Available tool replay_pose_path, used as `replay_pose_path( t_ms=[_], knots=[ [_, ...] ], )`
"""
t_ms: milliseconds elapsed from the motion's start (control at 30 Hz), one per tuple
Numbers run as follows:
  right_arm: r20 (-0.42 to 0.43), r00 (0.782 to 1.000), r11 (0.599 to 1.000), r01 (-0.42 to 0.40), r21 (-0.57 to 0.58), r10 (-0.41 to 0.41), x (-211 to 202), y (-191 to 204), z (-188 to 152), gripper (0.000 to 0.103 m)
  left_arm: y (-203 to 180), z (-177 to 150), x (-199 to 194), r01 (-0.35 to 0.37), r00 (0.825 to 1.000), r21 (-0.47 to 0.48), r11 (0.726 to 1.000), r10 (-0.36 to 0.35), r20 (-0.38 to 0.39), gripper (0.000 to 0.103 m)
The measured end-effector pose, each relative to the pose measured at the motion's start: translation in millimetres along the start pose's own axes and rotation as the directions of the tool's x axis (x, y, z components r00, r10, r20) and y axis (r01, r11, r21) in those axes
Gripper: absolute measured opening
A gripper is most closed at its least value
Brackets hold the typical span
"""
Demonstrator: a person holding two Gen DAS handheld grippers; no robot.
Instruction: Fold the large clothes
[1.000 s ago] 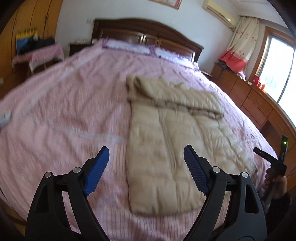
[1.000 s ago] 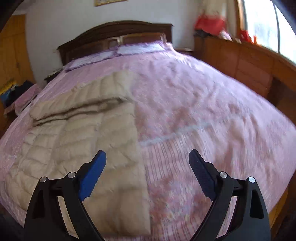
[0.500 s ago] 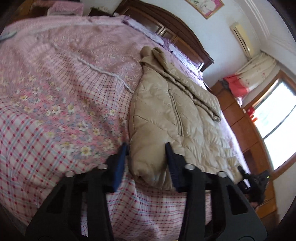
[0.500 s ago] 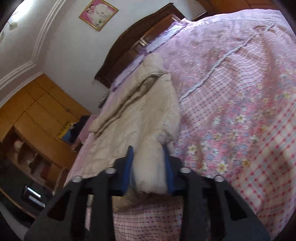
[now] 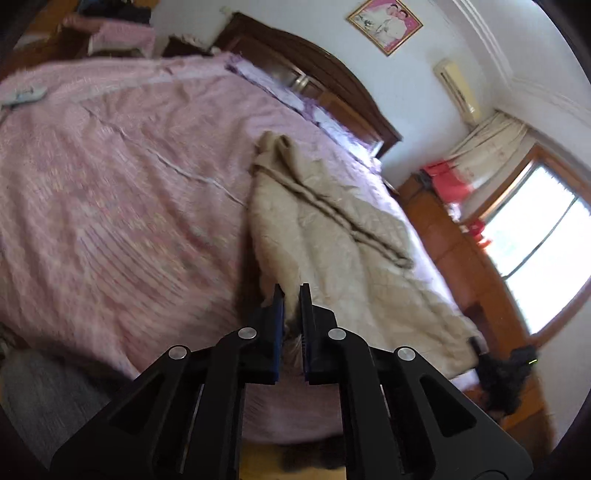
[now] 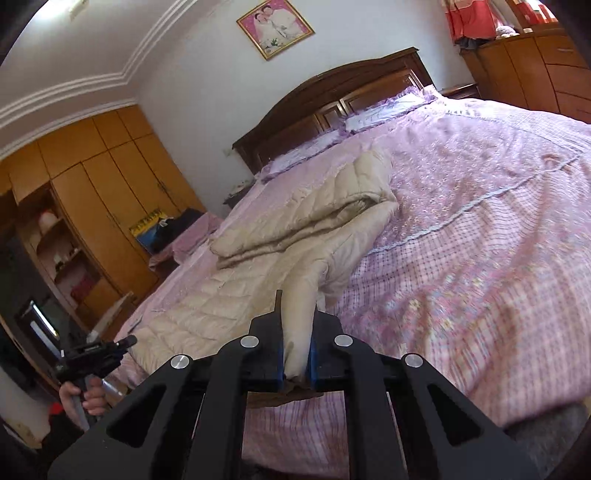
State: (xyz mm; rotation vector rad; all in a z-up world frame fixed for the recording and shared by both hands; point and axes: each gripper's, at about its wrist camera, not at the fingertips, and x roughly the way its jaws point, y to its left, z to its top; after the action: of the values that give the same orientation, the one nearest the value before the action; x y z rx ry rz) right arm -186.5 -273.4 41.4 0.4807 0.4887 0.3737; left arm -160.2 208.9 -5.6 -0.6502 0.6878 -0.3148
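Bedroom, pink-purple bedspread (image 6: 480, 229) over a big bed, dark wood headboard (image 6: 332, 99) at the far end. No readable text or brand anywhere; framed photo (image 6: 275, 27) on the wall above the headboard, too small for detail. Beige quilted jacket (image 6: 295, 229) lies lengthwise mid-bed, collar end toward the headboard, hem at the foot edge, a sleeve folded across the upper part. Left gripper (image 5: 291, 301) pinched shut on the hem's left corner — cloth barely visible between the blue pads, left-wrist view motion-blurred. Right gripper (image 6: 297, 321) clamped on a bunched tube of jacket fabric at the hem's right corner, that corner raised off the bed. Foot edge of the bed is hidden behind both gripper bodies. Bedspread bare on both sides of the jacket, wide margin to each side edge. Wardrobe (image 6: 103, 192) by one side, wooden dresser (image 6: 535, 74) by the other, both off the bed.
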Motion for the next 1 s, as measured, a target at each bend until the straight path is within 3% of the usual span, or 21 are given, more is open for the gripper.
replay_pose_path(
  t_ms=[100,233,333,533,633,767,900,1000],
  knots=[
    [0.003,1.000,1.000,0.000,-0.011,0.000,-14.9,2.6,-4.0,0.010,-14.9,4.0,-18.6,0.041,0.998,0.000,0.999,-0.041,0.042,0.006],
    [0.013,1.000,0.999,0.005,-0.044,-0.005,-41.9,13.7,-5.1,0.010,-52.6,15.1,-54.9,0.113,0.986,0.093,0.989,-0.123,0.110,0.006],
    [0.034,0.999,0.999,-0.013,-0.036,0.014,-74.3,22.3,-2.7,0.010,-89.5,15.2,-83.6,0.057,0.987,0.206,0.977,-0.087,0.138,0.006],
    [0.098,0.995,1.000,0.005,-0.001,-0.005,-123.6,22.2,3.3,0.010,-117.7,2.3,-120.9,0.035,0.982,0.289,0.957,-0.087,0.169,0.006],
    [0.128,0.992,1.000,0.017,0.011,-0.019,-123.0,14.9,17.3,0.010,-125.5,1.0,-122.2,0.034,0.977,0.307,0.951,-0.097,0.192,0.006],
    [0.183,0.983,0.999,0.018,-0.028,-0.012,-105.6,19.9,45.2,0.010,-138.6,14.4,-106.2,-0.053,0.971,0.329,0.943,-0.028,0.236,0.006],
    [0.214,0.975,0.998,0.056,-0.006,-0.054,-64.5,22.8,78.2,0.010,-147.4,52.0,-73.6,-0.125,0.959,0.318,0.940,0.032,0.282,0.005],
    [0.165,0.977,0.991,0.126,0.054,-0.133,-22.4,14.6,101.6,0.010,-143.9,88.4,-34.5,-0.170,0.957,0.300,0.939,0.084,0.279,0.005]
  ],
)
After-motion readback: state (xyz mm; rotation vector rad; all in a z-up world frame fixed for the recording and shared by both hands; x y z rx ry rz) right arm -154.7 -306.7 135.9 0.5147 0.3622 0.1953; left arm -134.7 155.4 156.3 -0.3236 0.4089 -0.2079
